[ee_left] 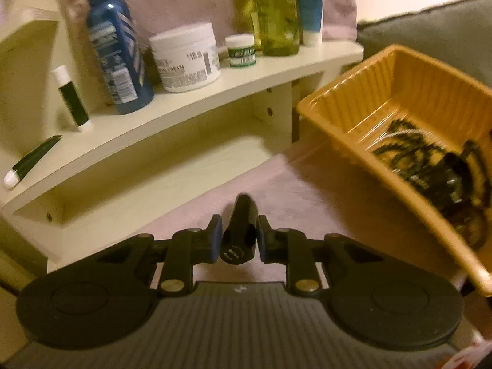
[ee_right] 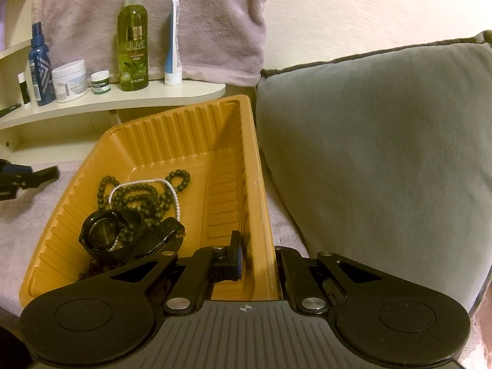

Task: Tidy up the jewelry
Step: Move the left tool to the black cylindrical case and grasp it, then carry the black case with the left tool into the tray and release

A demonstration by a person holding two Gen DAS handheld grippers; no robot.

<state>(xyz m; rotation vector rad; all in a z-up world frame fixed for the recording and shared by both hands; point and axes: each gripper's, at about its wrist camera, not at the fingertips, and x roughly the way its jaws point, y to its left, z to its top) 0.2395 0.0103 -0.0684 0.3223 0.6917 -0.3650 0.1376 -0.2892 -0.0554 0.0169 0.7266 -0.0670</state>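
While the left wrist view is a little blurred, it shows the left gripper [ee_left: 238, 240] with its jaws drawn narrow against a small black cylindrical object [ee_left: 240, 230], one pad on either side. To the right sits an orange ribbed tray [ee_left: 384, 92] holding dark beads [ee_left: 399, 150]. At far left, a white shelf [ee_left: 215, 83] carries a blue bottle [ee_left: 115, 55], a white jar [ee_left: 186, 57] and a green bottle [ee_left: 278, 12].

From the right wrist view, the right gripper [ee_right: 261, 259] clamps the tray's near right wall [ee_right: 261, 203], one finger inside, one outside. Inside the tray lie a dark bead necklace [ee_right: 147, 196], a pearl strand [ee_right: 172, 190] and a black watch [ee_right: 106, 230]. A grey cushion [ee_right: 384, 153] sits just right of the tray.
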